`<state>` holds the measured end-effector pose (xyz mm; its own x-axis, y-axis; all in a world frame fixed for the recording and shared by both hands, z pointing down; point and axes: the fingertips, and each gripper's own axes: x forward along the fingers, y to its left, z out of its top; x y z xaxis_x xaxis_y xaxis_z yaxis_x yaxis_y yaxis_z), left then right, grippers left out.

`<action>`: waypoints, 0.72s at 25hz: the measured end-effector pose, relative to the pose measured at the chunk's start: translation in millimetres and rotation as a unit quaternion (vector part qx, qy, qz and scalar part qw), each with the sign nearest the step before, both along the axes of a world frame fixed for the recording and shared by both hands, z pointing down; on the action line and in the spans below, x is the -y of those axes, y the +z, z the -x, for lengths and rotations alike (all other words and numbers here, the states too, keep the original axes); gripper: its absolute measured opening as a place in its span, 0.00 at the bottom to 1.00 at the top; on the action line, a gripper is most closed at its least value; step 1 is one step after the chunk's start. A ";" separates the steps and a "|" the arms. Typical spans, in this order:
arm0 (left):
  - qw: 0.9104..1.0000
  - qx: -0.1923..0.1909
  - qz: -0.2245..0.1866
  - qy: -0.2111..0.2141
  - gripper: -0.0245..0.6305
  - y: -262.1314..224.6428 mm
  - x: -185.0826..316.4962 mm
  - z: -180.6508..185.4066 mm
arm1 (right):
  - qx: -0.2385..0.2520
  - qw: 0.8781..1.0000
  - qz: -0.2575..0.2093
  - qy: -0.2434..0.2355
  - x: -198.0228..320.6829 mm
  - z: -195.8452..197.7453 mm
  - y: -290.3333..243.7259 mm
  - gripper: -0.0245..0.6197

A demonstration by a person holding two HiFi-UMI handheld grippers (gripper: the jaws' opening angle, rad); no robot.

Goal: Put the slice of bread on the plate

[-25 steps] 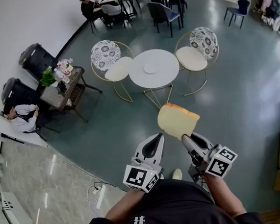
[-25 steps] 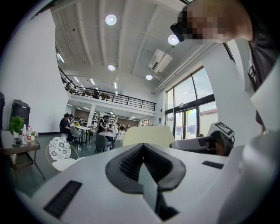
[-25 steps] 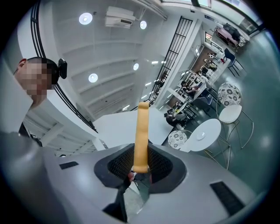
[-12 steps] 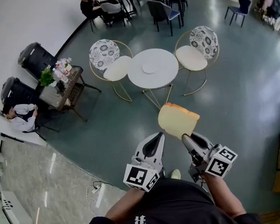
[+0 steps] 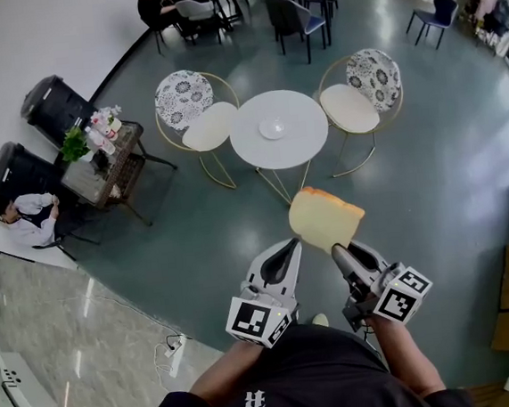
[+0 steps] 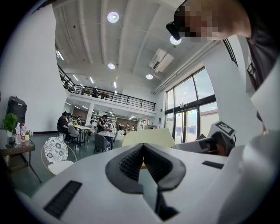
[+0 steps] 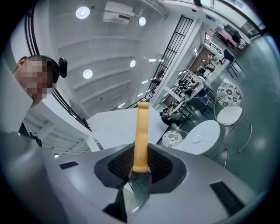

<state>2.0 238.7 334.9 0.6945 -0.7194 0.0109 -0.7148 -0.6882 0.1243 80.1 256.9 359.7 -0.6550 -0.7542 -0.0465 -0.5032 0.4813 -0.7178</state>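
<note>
The grey floor has slid a little under me since a second ago. The whole room has shifted in the head view, so I am walking both tools forward toward the round white counter ahead. It stands between two patterned chairs. It is still well apart from the tools, though nearer than it was.

The right tool is clamped on the lower edge of the slice of bread. Its own view shows the jaws pressed on both faces of the slice, which stands upright and edge-on out of them. The grip looks unchanged, and the bread sits in the same spot against the tool as before. The left tool, just beside it, has its jaws together with nothing in them.

The plate lies small and bare near the middle of the counter. As I judge it, this is the carry. Nothing is placed yet, and I need to close the remaining gap before lowering the slice flat onto the plate.
</note>
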 end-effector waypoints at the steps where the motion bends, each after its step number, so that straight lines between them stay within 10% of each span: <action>1: 1.000 0.001 0.000 0.000 0.05 0.3 10.2 5.9 | -0.001 1.000 0.002 0.001 10.1 5.7 0.3 0.18; 18: 1.000 -0.005 -0.003 0.016 0.05 5.9 163.8 81.9 | -0.019 0.999 0.014 0.023 153.4 81.9 5.2 0.18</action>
<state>-79.9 74.9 340.8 0.7172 -0.6969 0.0003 -0.6913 -0.7114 0.1265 -1.8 103.6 364.9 -0.6202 -0.7844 0.0005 -0.5521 0.4361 -0.7106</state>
